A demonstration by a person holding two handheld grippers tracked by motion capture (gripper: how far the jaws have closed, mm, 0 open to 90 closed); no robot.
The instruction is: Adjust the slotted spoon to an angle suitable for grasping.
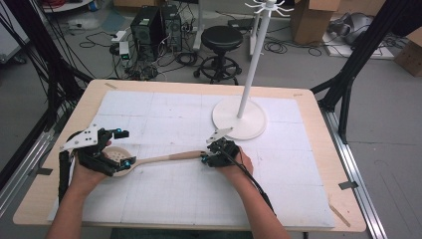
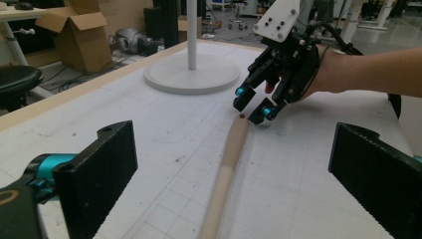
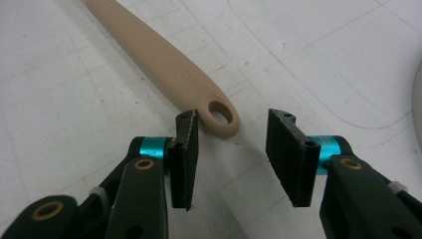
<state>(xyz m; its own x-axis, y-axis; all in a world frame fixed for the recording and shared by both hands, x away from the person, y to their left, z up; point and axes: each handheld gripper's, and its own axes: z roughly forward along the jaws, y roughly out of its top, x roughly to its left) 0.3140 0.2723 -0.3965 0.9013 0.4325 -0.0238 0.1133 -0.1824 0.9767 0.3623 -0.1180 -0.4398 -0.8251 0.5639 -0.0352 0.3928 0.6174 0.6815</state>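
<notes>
From my remote station I see a beige slotted spoon [image 1: 149, 160] lying flat on the white gridded mat [image 1: 164, 114] that covers the wooden table [image 1: 318, 129]; its perforated bowl lies at the person's left, its handle runs toward the middle of the table; the left gripper [image 1: 122, 148] sits at the bowl end, jaws spread wide on either side of the bowl, not closed on it; in the left gripper view those two black jaws stand far apart with the handle running away between them. The right gripper [image 1: 205, 158] rests at the handle's tip; in the right gripper view its jaws are parted, the left one touching or just beside the end of the handle by its hanging hole, the right one standing clear of it, so nothing is clamped; the left gripper view shows that same right gripper [image 2: 254, 103] tilted down at the handle's end, held by a hand [image 2: 326, 74]. A white stand [image 1: 240, 115] with a round base and upright pole stands on the mat beyond the right gripper, apart from the spoon; on the floor behind the table I can make out a black stool [image 1: 221, 46], computer towers [image 1: 154, 29] and cardboard boxes [image 1: 312, 19].
</notes>
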